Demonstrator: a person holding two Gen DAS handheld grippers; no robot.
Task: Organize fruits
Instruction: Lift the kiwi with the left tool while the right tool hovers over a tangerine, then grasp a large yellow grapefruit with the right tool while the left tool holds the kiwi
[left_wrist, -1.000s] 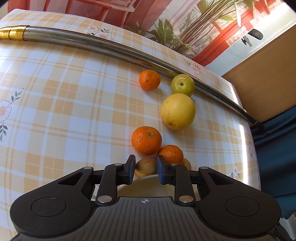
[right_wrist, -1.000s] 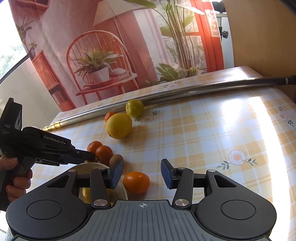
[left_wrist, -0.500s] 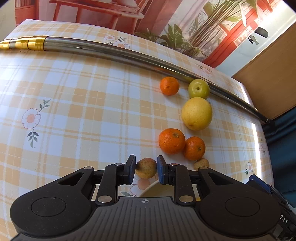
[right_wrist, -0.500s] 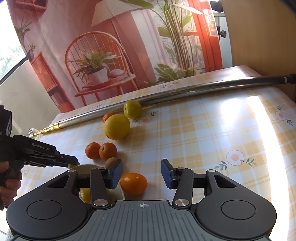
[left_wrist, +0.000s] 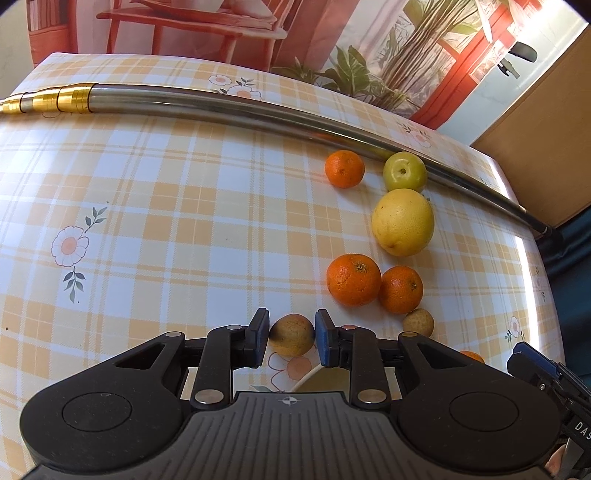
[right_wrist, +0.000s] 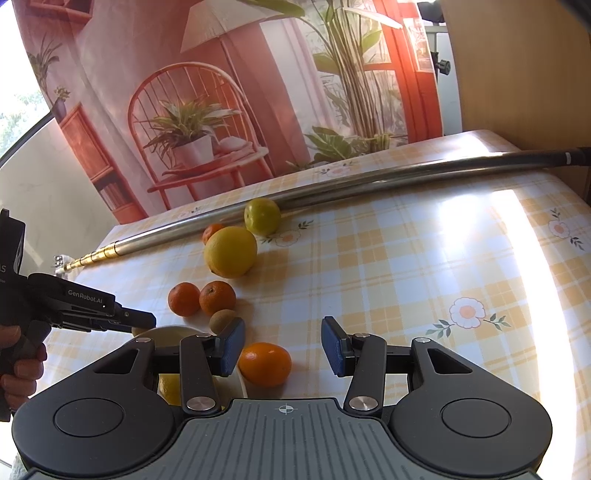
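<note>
Fingers (left_wrist: 258, 338) of the left gripper (left_wrist: 290, 338) pinching a brownish fruit (left_wrist: 291, 335) over the table (left_wrist: 147, 221); right gripper (right_wrist: 282, 345) spread, level.

Small brownish fruit (left_wrist: 291, 335) sits between tool pads; two mandarins (left_wrist: 353, 280) touch nearby; yellow grapefruit (left_wrist: 402, 222) and green apple (left_wrist: 404, 172) lie beyond.

A long metal pole (left_wrist: 258, 114) with a gold end lies across the checked floral tablecloth (left_wrist: 166, 229).

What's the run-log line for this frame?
left tongs: shut on brown fruit | right tongs: open, orange between | bowl: below
</note>
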